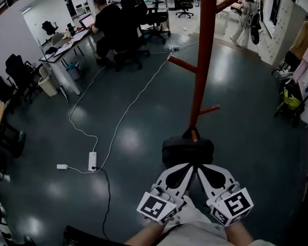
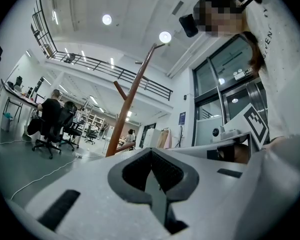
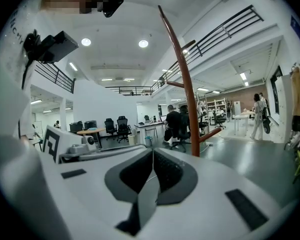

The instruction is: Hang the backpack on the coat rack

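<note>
A black backpack point(image 1: 188, 150) lies on the dark floor at the foot of the red-brown coat rack point(image 1: 203, 60), its top handle by the pole's base. My left gripper point(image 1: 186, 166) and right gripper point(image 1: 201, 167) sit side by side just short of the backpack's near edge, both pointing at it. Each has its jaws shut with nothing between them. In the left gripper view the left gripper point(image 2: 151, 151) tilts upward, with the coat rack point(image 2: 132, 91) beyond it. The right gripper point(image 3: 152, 151) also tilts upward toward the coat rack point(image 3: 185, 84). Neither gripper view shows the backpack.
A white power strip point(image 1: 92, 161) with long cables lies on the floor to the left. Desks point(image 1: 66, 45) with seated people and office chairs stand at the back left. A person point(image 1: 245, 19) stands at the back right. Hung clothes point(image 1: 304, 47) and bags line the right wall.
</note>
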Demonstrator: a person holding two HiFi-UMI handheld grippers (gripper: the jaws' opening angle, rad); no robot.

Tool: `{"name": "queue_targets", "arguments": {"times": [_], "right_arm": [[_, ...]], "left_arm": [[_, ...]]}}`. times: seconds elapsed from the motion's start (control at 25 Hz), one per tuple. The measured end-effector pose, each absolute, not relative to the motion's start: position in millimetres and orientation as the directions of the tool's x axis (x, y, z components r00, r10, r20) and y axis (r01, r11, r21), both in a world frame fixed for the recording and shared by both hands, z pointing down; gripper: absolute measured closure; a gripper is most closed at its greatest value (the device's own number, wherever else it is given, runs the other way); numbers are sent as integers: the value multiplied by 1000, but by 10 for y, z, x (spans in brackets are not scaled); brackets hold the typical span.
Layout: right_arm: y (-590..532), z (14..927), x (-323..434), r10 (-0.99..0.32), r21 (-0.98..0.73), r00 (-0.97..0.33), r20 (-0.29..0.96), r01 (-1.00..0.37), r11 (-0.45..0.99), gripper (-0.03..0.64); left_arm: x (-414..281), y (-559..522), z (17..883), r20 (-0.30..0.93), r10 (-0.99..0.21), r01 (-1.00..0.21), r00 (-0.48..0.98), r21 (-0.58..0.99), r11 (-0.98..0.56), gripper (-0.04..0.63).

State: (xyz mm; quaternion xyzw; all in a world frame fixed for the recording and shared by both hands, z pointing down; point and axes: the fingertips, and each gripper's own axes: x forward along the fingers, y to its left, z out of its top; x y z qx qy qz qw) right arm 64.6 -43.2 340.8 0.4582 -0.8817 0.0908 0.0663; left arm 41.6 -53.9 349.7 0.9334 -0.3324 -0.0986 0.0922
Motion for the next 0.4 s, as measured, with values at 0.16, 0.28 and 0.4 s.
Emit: {"name": "queue_targets", "arguments": {"times": [0.16, 0.28, 0.4], "right_arm": [[-334, 3375, 625, -802, -120, -570, 181, -822, 557, 595], [-200, 3396, 631, -805, -139, -567, 172, -823, 550, 595], [-41, 3420, 624, -808, -146, -566, 164, -824, 548, 595]], "left_arm": [[407, -409, 3490, -115, -630, -594, 768, 240, -768, 586], [402, -262, 3509, -105, -628, -596, 771, 231, -769, 586], [381, -106, 3513, -103, -630, -599, 770, 224, -769, 586]]}}
